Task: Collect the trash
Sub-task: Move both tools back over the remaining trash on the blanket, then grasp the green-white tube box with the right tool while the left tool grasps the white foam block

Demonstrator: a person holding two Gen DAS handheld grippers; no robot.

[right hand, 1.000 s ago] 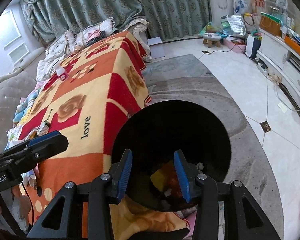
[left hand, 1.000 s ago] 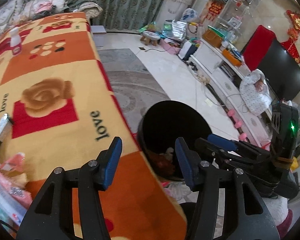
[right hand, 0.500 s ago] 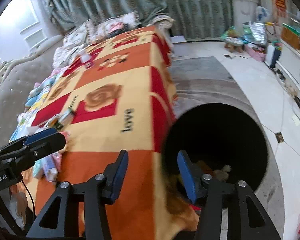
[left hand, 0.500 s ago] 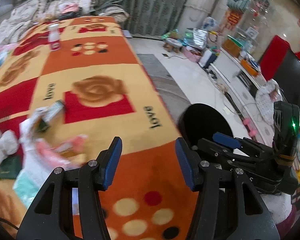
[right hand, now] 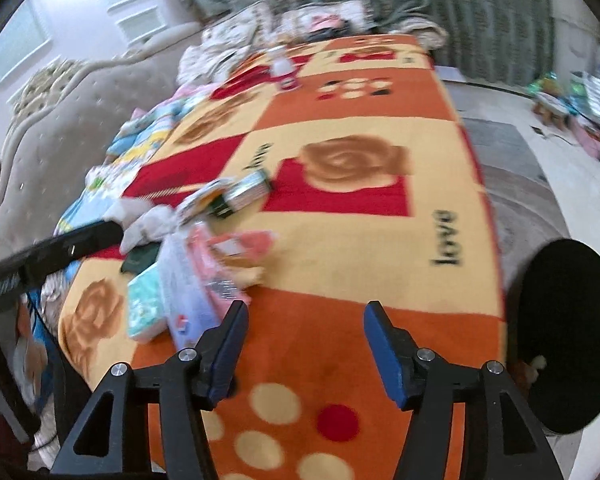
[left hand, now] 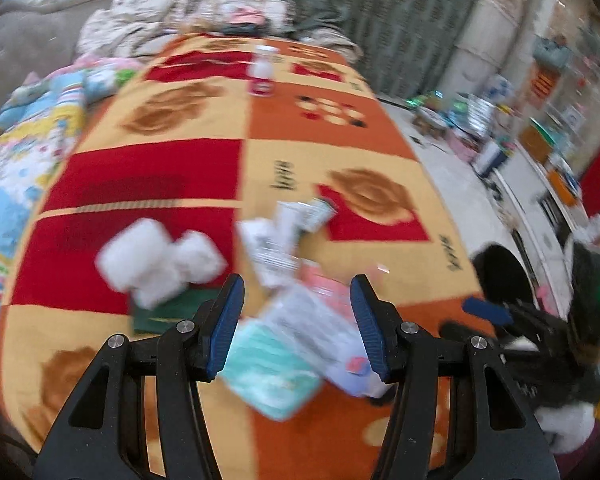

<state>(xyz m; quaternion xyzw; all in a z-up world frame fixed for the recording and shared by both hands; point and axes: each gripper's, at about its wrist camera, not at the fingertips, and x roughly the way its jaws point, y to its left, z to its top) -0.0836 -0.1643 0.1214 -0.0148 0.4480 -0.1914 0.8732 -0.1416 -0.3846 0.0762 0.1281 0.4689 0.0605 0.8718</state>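
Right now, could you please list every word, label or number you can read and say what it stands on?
"love": woven into the blanket, by its right edge.
"love": again on the blanket, left of the rose.
Print on the wrappers and bottle: too blurred to read.

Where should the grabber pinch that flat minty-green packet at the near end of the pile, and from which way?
Probably its bare near edge. The mint-green packet lies flat on the blanket, its far edge tucked under a pale wrapper. The open left gripper could come low from the near side, one finger sliding beneath. Blur hides finer detail.
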